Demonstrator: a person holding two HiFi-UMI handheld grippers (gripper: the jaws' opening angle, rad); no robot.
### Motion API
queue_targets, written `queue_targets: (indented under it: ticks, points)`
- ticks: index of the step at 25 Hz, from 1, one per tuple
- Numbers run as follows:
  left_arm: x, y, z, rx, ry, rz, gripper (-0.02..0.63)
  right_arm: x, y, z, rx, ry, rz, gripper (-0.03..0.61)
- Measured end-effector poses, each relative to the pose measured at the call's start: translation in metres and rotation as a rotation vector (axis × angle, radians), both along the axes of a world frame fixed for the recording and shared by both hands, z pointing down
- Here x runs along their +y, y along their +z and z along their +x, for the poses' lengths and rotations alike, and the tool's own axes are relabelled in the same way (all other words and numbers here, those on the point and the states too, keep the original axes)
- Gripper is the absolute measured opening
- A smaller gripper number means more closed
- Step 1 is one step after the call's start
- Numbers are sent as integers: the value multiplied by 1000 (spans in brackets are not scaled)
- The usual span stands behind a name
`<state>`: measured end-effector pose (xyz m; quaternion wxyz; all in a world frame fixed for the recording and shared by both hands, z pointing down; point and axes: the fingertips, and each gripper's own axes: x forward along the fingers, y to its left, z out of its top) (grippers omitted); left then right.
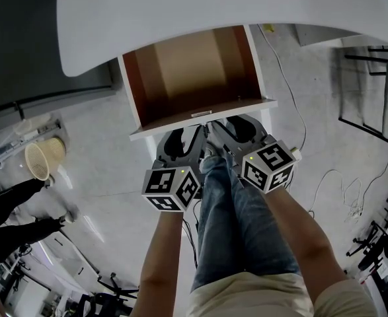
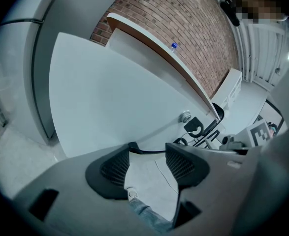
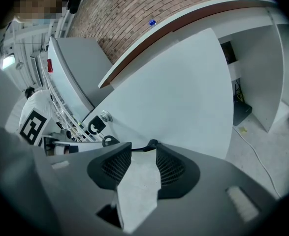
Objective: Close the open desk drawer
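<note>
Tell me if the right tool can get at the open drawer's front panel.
Probably yes. The right tool sits right at the front panel, jaws apart and empty, with nothing between it and the panel. Whether it already touches, I cannot tell.

We look down on a pale speckled floor (image 1: 101, 131). Left of the desk (image 1: 180, 5) a woven basket (image 1: 45, 158) sits on it. To the right a thin white cable (image 1: 285, 78) trails across the floor (a yellow scrap (image 1: 268, 28) lies by its far end), and a black rack (image 1: 372, 57) stands farther right.
</note>
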<state>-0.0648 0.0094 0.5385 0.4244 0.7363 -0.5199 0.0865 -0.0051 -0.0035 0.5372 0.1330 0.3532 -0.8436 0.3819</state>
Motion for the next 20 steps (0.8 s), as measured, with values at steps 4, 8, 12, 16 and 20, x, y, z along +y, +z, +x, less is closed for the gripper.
queue_targets:
  ticks: [4,8,12,16,20]
  points:
    - [-4,-1,-1,3,-7,3,225,-4,-1,-1,-1,4,3,161]
    - [-8,-4,-1,7,-10,4,225,-8,-3,-1,-3,11,6,161]
    - [-14,-4,-4,9,-24,7,224,-14,-3,-3,-4,4,9,161]
    - [-19,-4,-4,12,-32,10,224,-17,-4,-3,-5,2,12,160]
    - [-22,-4,-5,12,-35,12,225,-20,-4,-4,-7,4,15,160]
